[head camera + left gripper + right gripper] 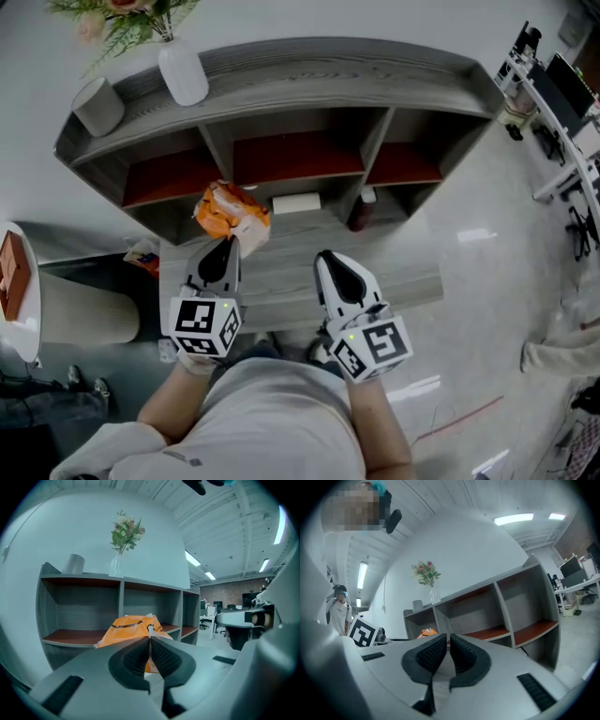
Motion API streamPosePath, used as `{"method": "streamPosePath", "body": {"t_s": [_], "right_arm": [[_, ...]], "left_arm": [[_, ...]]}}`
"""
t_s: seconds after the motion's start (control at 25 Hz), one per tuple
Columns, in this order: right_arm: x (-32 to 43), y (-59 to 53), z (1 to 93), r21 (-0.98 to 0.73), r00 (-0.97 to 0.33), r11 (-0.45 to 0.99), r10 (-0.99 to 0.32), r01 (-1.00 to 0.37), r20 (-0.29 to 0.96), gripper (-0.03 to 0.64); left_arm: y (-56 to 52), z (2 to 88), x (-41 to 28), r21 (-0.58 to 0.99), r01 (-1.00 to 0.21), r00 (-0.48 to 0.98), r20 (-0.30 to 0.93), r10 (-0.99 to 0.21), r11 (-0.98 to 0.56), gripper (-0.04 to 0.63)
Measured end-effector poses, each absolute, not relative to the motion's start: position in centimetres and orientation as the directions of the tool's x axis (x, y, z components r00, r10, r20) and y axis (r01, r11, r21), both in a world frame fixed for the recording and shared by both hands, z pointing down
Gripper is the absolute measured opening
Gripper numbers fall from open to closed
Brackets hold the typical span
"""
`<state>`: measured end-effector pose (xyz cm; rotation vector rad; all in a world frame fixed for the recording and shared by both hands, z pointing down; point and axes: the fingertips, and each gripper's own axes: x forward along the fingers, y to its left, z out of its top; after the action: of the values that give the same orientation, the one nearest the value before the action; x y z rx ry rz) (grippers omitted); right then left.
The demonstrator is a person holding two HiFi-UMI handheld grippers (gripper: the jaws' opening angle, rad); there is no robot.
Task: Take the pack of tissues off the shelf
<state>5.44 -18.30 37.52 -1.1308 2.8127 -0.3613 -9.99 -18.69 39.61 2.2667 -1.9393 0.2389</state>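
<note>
The pack of tissues [232, 214] is orange and crinkled. It hangs in front of the grey shelf unit [309, 75], out of its compartments. My left gripper [230, 242] is shut on the pack's near edge. In the left gripper view the pack [129, 626] fills the space just past the closed jaws of the left gripper [150, 638]. My right gripper [325, 255] is beside it to the right, shut with nothing in it. From the right gripper view [447, 637] a bit of the orange pack [427, 632] shows at the left.
On top of the shelf stand a white vase with flowers [183, 70] and a grey cup [98, 105]. A white box [296, 202] and a dark bottle [361, 214] sit in the lower compartments. A low grey bench [281, 286] lies below the grippers. Office desks [562, 103] stand at right.
</note>
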Motion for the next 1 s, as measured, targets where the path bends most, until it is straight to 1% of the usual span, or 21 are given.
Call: {"method": "streamPosePath", "body": {"t_s": [0.2, 0.48, 0.76, 1.0], "right_arm": [[8.3, -18.3, 37.6, -0.244, -0.67, 0.649, -0.742, -0.72, 0.006, 0.032], [12.2, -18.7, 37.3, -0.237, -0.568, 0.552, -0.823, -0.8, -0.001, 0.032], [14.6, -18.8, 37.3, -0.24, -0.464, 0.451, -0.886, -0.86, -0.002, 0.032], [14.9, -18.7, 37.3, -0.233, -0.425, 0.414, -0.905, -0.88, -0.006, 0.032]], "left_arm": [[-19.5, 39.9, -5.7, 0.021, -0.965, 0.261, 0.218, -0.94, -0.263, 0.02], [-21.6, 39.7, -0.9, 0.028, -0.897, 0.437, 0.207, -0.876, -0.441, 0.02], [-22.8, 39.2, 2.2, 0.049, -0.808, 0.585, 0.176, -0.791, -0.587, 0.02], [-22.9, 39.3, 3.4, 0.076, -0.726, 0.686, 0.154, -0.711, -0.683, 0.02]]}}
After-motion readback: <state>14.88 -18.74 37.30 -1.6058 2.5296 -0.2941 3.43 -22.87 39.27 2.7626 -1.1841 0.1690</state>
